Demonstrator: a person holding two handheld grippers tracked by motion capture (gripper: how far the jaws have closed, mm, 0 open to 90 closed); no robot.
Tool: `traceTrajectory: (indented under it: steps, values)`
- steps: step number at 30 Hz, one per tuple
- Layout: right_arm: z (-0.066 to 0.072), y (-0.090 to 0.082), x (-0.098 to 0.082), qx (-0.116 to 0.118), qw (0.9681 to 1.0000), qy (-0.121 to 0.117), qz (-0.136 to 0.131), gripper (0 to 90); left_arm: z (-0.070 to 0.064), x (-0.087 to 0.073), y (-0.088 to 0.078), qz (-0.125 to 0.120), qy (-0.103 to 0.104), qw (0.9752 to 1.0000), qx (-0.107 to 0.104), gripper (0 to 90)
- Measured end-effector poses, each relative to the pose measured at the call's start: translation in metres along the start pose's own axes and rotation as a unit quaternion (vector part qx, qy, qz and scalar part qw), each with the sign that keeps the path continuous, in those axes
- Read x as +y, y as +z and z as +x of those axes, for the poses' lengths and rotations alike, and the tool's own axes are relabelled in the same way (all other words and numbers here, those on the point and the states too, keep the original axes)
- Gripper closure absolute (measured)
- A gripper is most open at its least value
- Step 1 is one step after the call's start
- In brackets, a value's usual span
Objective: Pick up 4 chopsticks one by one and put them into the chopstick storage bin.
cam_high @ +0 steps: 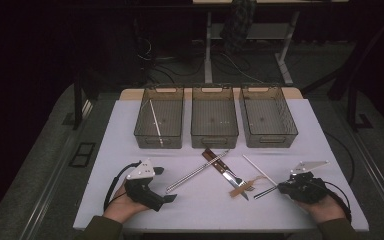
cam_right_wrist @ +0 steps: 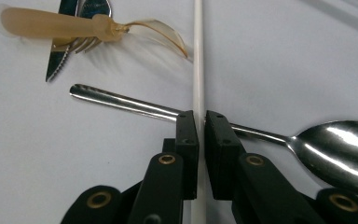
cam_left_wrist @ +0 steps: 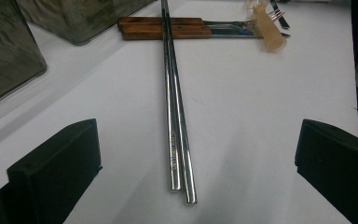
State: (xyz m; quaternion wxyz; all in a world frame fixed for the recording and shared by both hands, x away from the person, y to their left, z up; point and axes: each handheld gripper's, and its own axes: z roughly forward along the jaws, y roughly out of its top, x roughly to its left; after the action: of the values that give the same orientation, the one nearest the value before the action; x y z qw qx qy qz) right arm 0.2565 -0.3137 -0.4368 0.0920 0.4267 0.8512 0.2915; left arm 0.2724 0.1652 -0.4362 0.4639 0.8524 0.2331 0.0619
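Right gripper [cam_right_wrist: 200, 122] jaws pinched on white chopstick [cam_right_wrist: 198, 56], stick running straight out past fingertips, crossing over metal spoon [cam_right_wrist: 335, 149]. Stick looks light, stiff, smooth, likely to pivot; grip nearer middle safer. Left gripper [cam_left_wrist: 196, 154] jaws wide, metal chopsticks [cam_left_wrist: 177, 140] lying between, untouched. Stick's near end hidden under jaws.

spoon bowl [cam_right_wrist: 340, 154] cut off at right edge
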Motion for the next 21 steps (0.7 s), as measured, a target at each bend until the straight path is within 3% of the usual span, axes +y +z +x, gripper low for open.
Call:
traceTrajectory:
  steps: [16, 21]
  values:
    - [-0.005, -0.014, 0.005, 0.002, 0.9993, 0.006, -0.036, 83.6, 0.0, 0.0, 0.001, 0.001, 0.0, 1.0, -0.002, 0.0]
    - [-0.003, -0.016, 0.011, 0.015, 0.9986, 0.003, -0.05, 83.6, 0.0, 0.0, 0.001, 0.002, 0.0, 1.0, -0.002, 0.0]
